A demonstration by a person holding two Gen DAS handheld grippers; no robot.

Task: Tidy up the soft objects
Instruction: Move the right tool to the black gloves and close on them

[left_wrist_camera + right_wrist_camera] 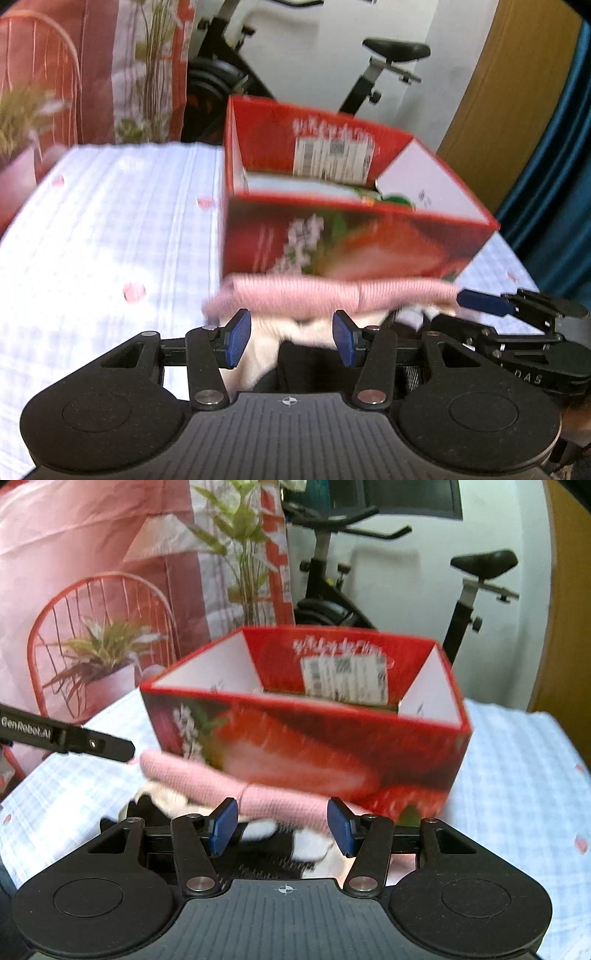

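Note:
A pink knitted piece (332, 295) (221, 782) lies on top of a cream soft item (266, 347) (162, 797) and a black one (303, 362) (266, 849). This pile rests against the front of an open red strawberry-print box (351, 240) (314, 746) on the checked cloth. My left gripper (291, 339) hovers open just short of the pile, its blue pads apart with nothing pinched. My right gripper (282, 823) is open in the same way on the pile's right side, and its blue finger (484, 301) touches the pink knit's end. The left gripper's black finger (92, 744) shows by the knit's left end.
The white-and-blue checked tablecloth (110, 221) stretches left of the box. Something pale and green lies inside the box (314, 188). Behind the table stand an exercise bike (369, 590), a red wire chair (103, 590) and a potted plant (103, 653). A blue curtain (554, 184) hangs at the right.

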